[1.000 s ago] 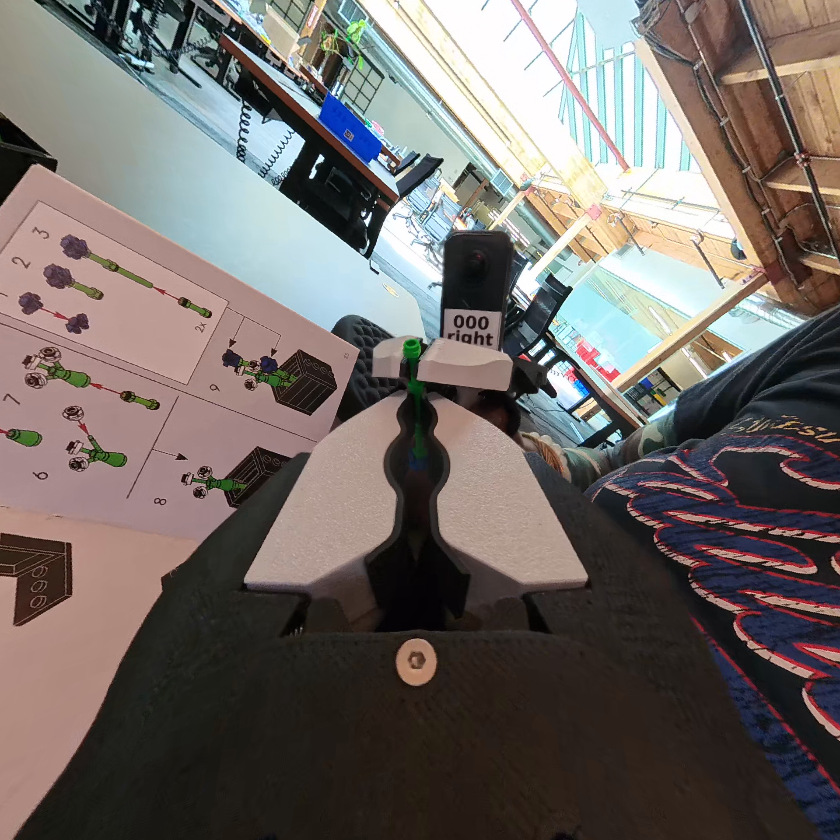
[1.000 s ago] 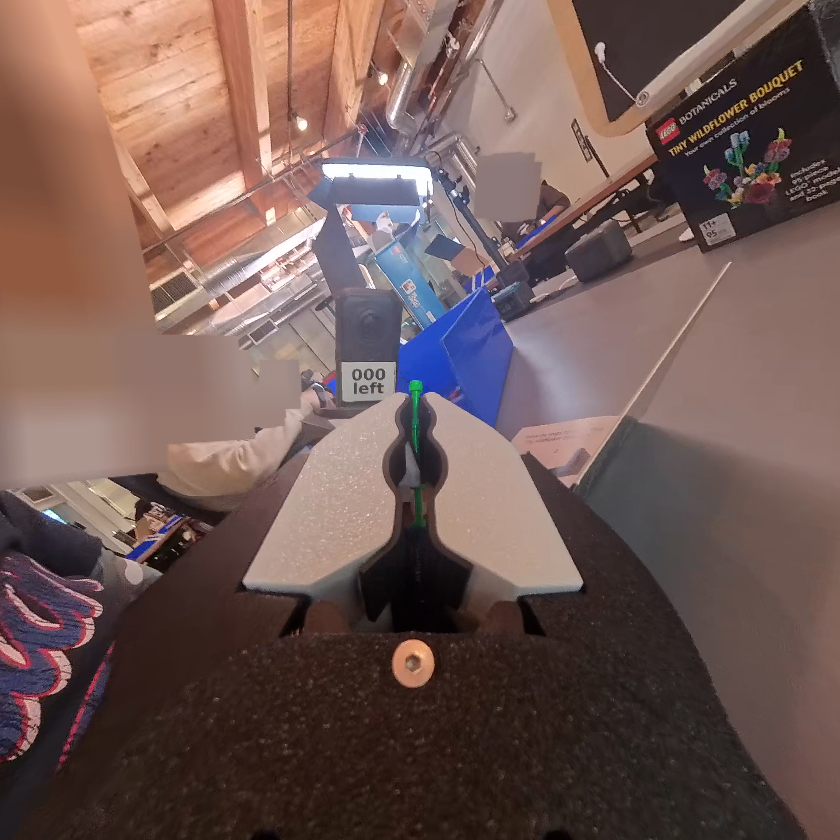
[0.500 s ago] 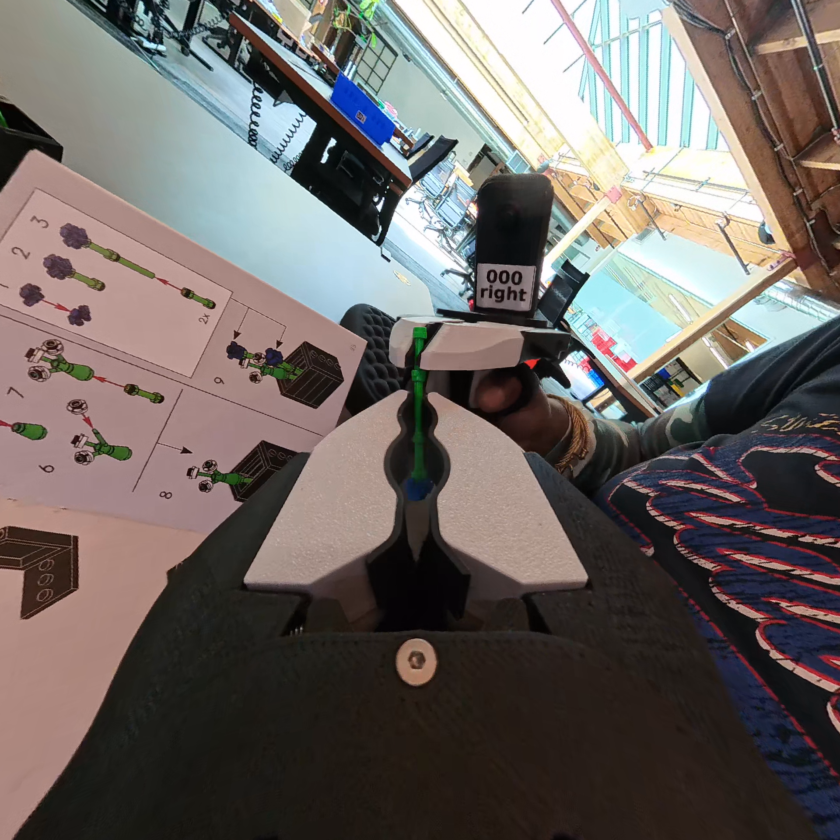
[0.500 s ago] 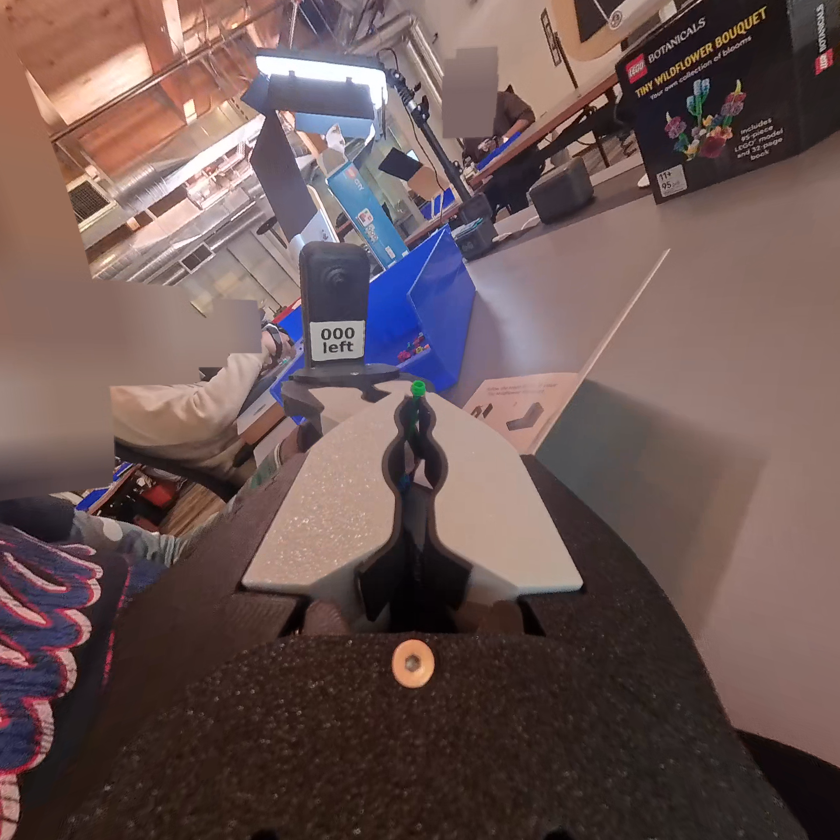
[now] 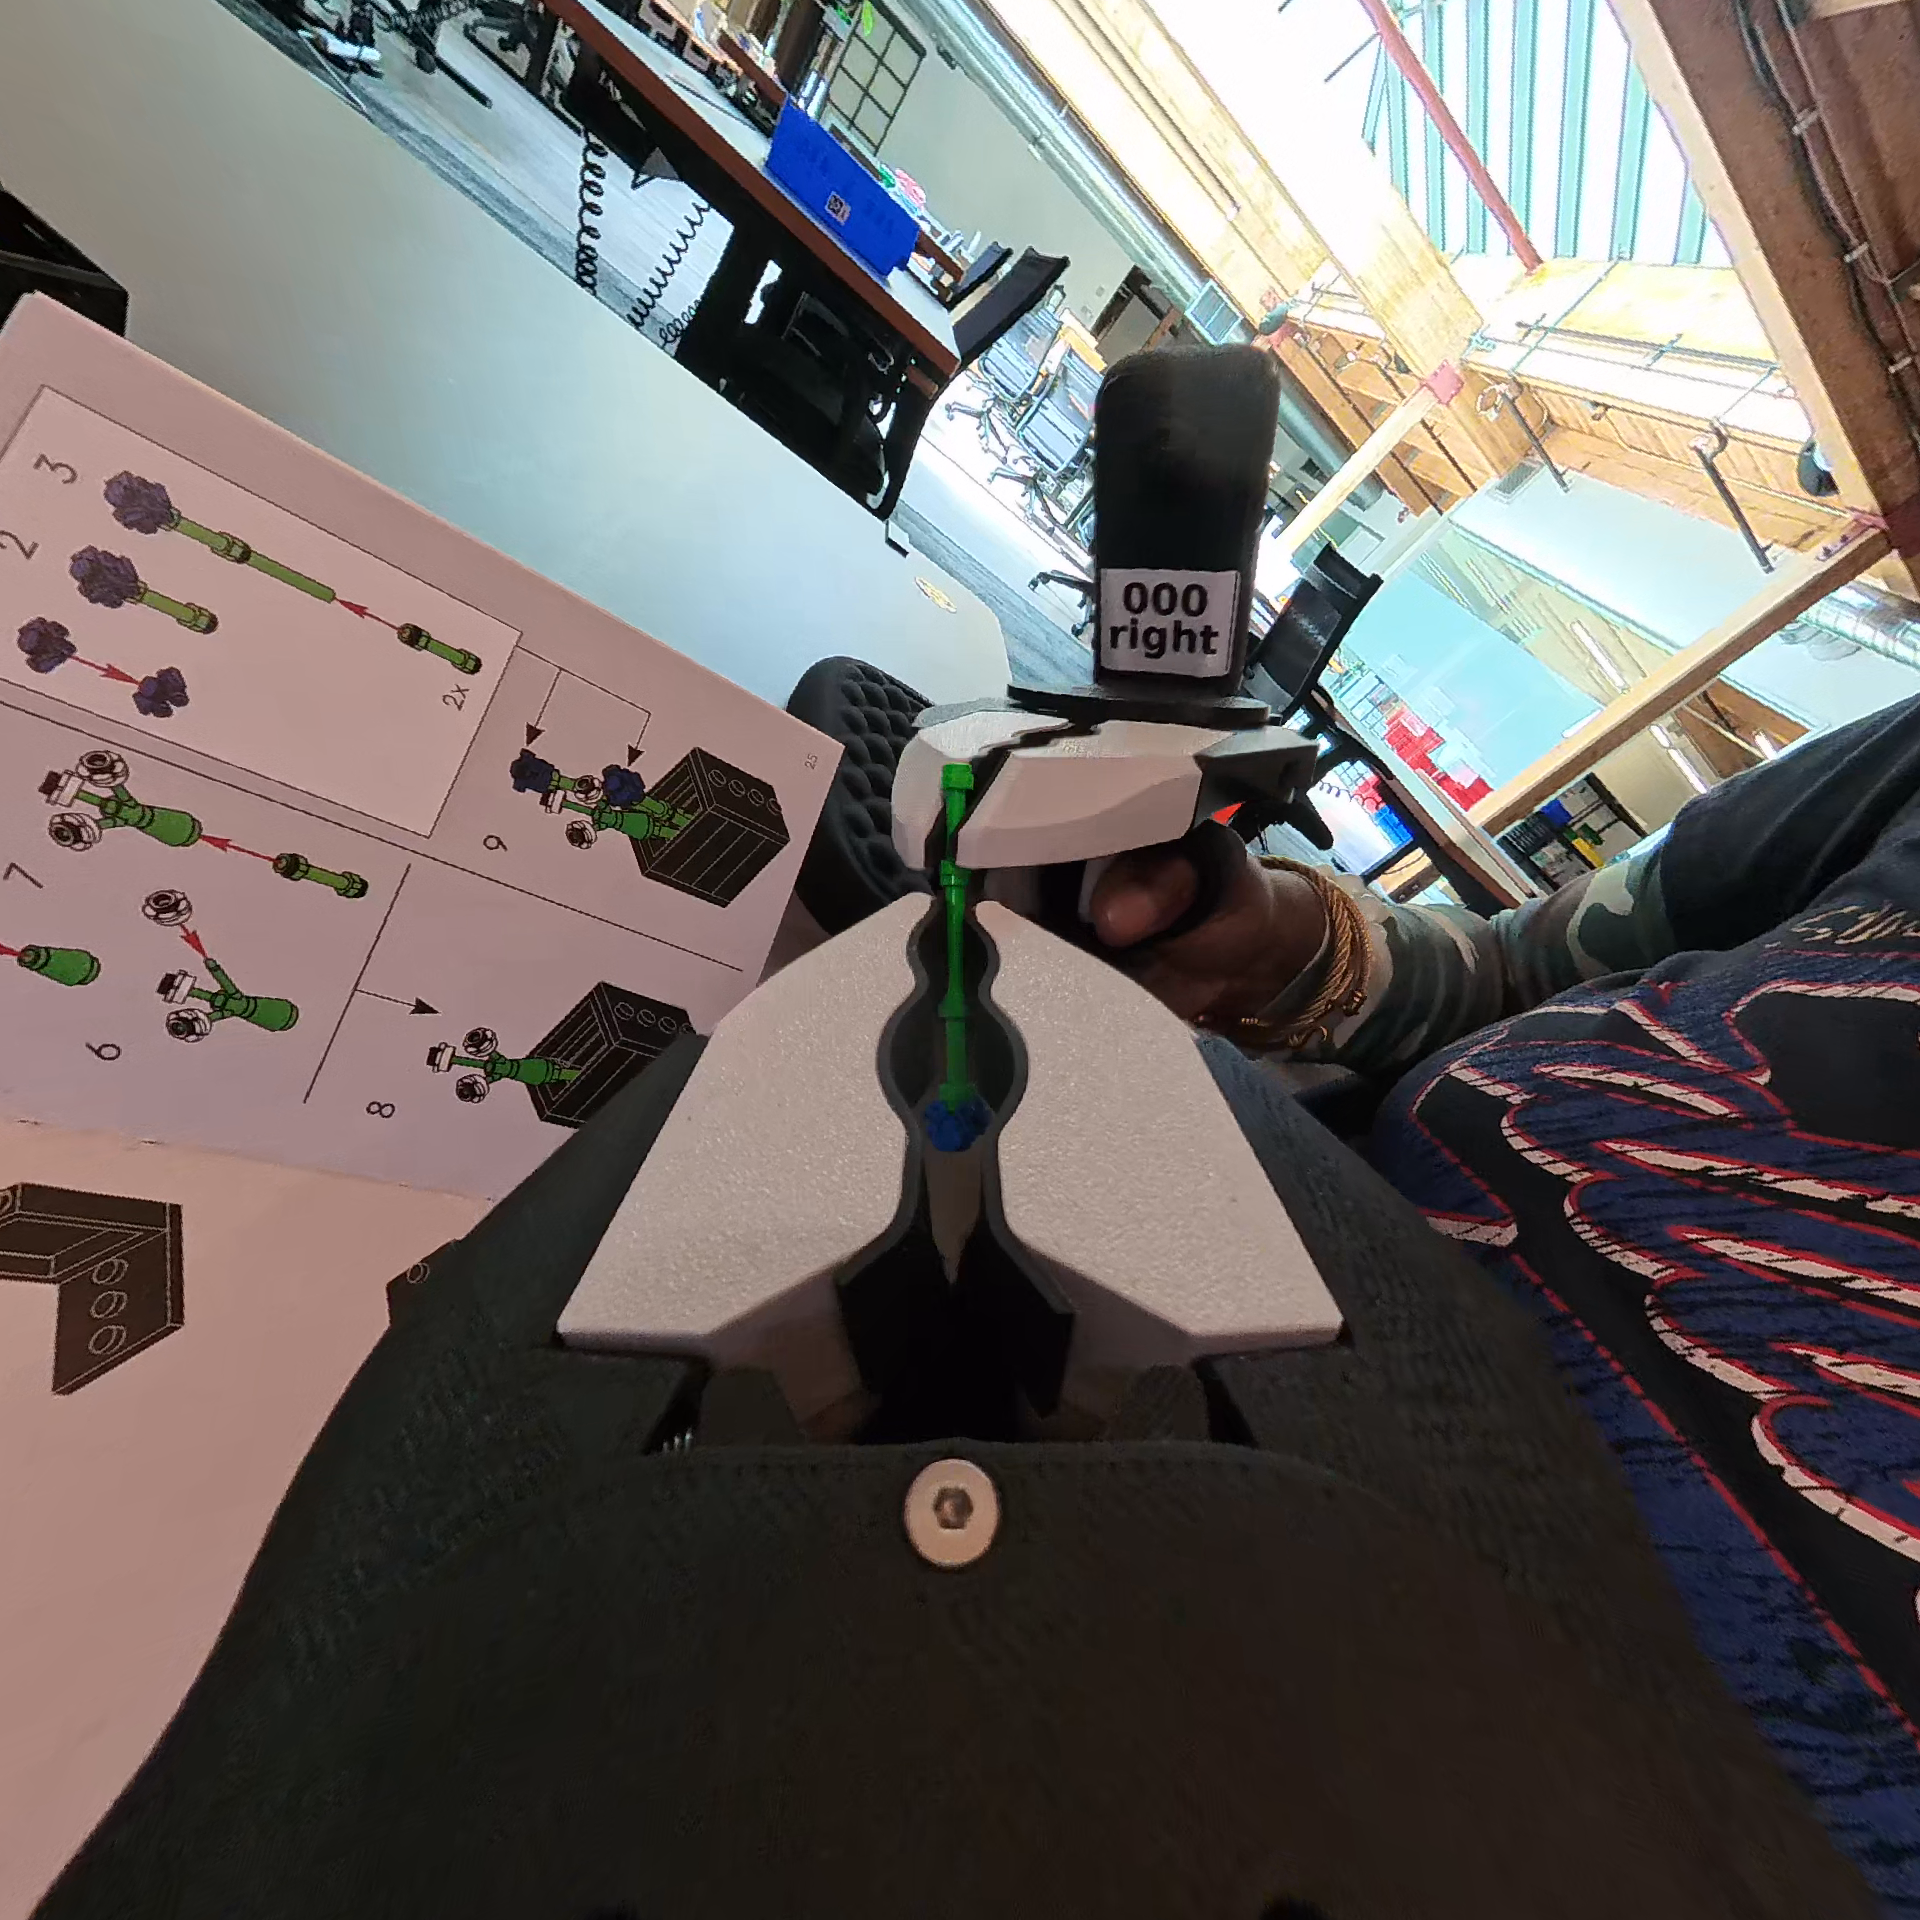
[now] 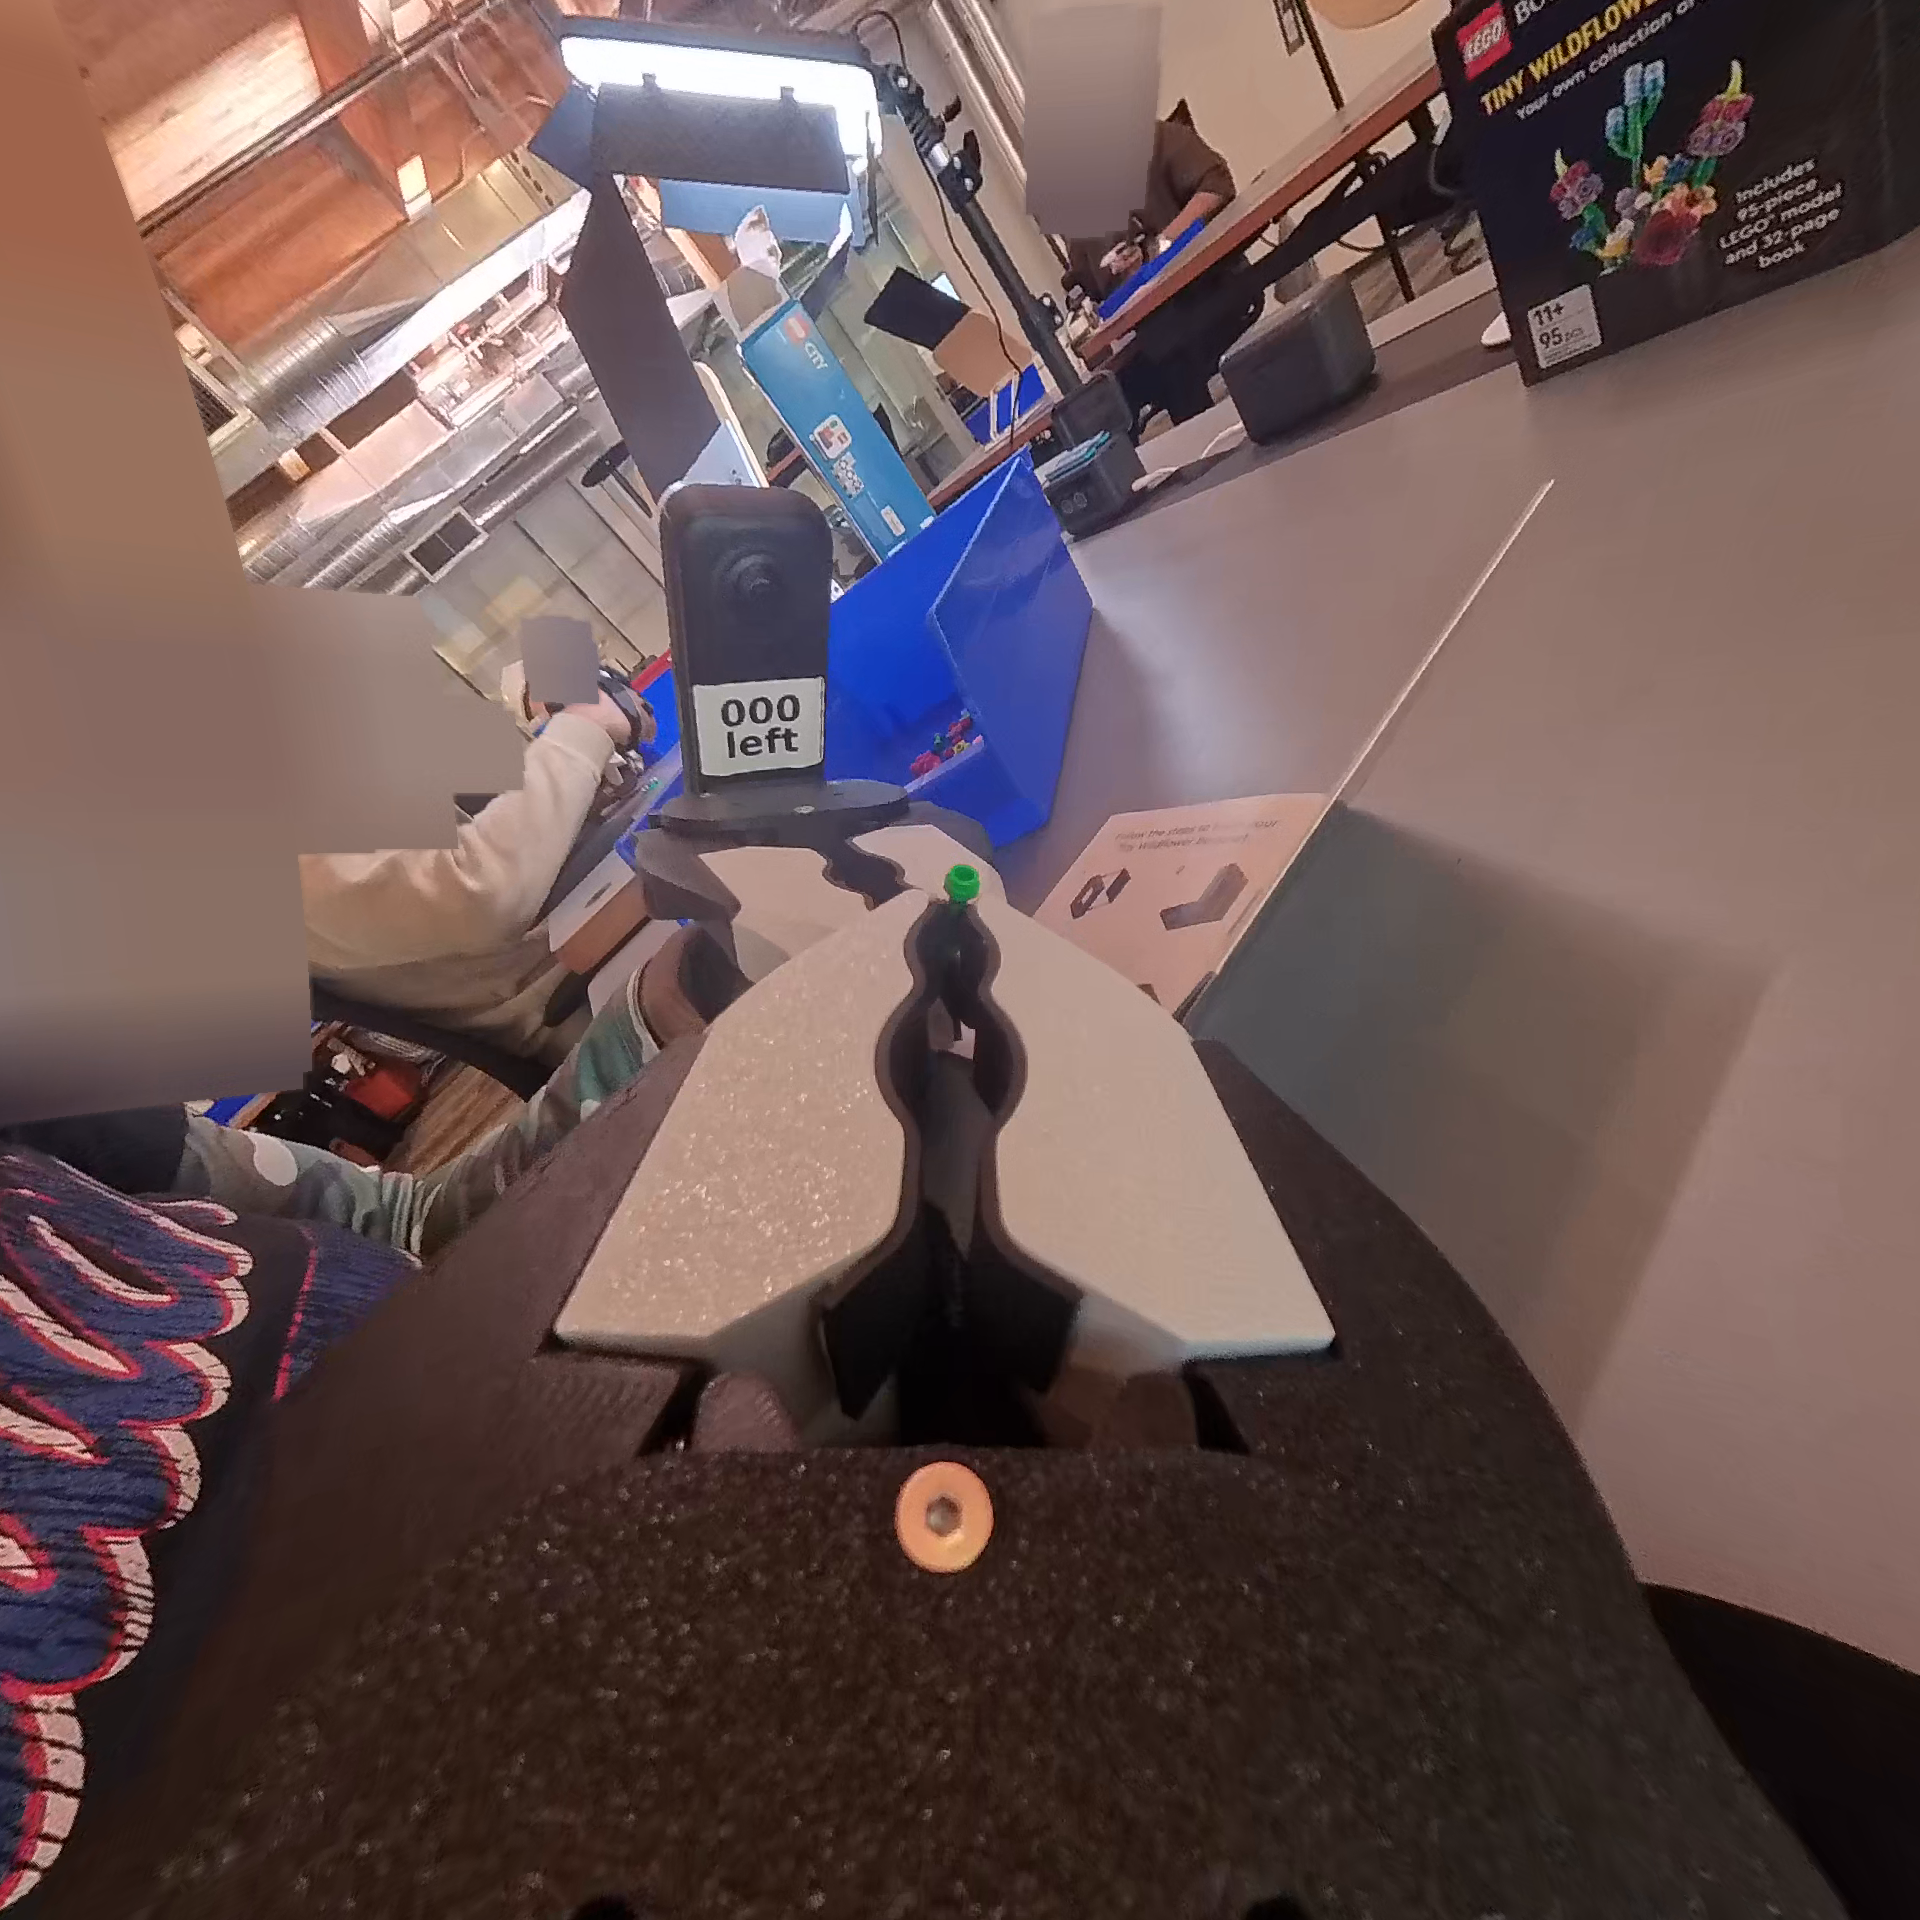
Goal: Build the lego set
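Note:
A thin green lego stem [image 5: 952, 935] with a small blue flower [image 5: 950, 1124] at its lower end runs along my left gripper [image 5: 954, 920], which is shut on it. My right gripper [image 5: 951, 821] meets it tip to tip, turned sideways, and is shut on the stem's upper end. In the right wrist view, my right gripper [image 6: 954, 914] is shut, with the stem's green tip [image 6: 962, 883] poking out past the fingertips. The left gripper [image 6: 831, 883] sits just behind it. Both are held in the air above the table.
The open instruction booklet [image 5: 312, 727] lies on the grey table [image 6: 1558, 727] to the left, and also shows in the right wrist view [image 6: 1174, 894]. A blue bin [image 6: 987, 665] with loose pieces stands behind. The black set box [image 6: 1683, 187] stands far right. The person's torso [image 5: 1662, 1247] is close. My two grippers' fingertips are within a few centimetres of each other.
The right gripper has turned sideways and risen relative to the left, and more of the green stem now shows between the two. The right wrist view has tilted down toward the table.

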Demonstrator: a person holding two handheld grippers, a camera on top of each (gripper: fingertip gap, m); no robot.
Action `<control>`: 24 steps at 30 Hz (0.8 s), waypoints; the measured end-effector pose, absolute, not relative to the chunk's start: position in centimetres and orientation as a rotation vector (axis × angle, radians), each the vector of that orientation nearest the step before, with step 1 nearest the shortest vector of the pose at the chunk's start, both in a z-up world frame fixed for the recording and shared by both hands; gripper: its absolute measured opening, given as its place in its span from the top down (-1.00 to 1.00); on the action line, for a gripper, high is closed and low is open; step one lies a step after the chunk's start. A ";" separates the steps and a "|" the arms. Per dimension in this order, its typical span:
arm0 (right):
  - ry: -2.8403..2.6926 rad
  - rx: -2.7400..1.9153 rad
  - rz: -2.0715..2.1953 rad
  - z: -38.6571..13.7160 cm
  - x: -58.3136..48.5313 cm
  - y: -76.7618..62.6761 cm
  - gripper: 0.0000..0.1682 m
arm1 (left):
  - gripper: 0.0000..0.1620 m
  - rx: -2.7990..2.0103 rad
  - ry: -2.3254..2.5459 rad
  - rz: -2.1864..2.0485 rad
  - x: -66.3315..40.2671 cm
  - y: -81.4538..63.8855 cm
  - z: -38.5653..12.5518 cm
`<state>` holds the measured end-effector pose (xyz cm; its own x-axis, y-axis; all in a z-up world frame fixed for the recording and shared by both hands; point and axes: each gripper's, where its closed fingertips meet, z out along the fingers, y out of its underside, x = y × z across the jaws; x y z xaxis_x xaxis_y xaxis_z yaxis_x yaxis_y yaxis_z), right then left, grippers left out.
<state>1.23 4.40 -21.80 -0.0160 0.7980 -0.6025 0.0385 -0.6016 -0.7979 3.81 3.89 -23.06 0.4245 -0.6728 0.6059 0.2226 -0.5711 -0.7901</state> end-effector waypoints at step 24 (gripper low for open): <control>-0.985 -1.759 1.761 -21.4 2.0 3.6 0.72 | 0.99 -1.794 0.484 -1.275 4.6 3.2 -23.0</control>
<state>1.98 3.58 -21.43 -0.0761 0.7529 -0.6538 0.1633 -0.6374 -0.7530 4.62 3.16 -23.01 0.4025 -0.7179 0.5680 0.1599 -0.5558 -0.8158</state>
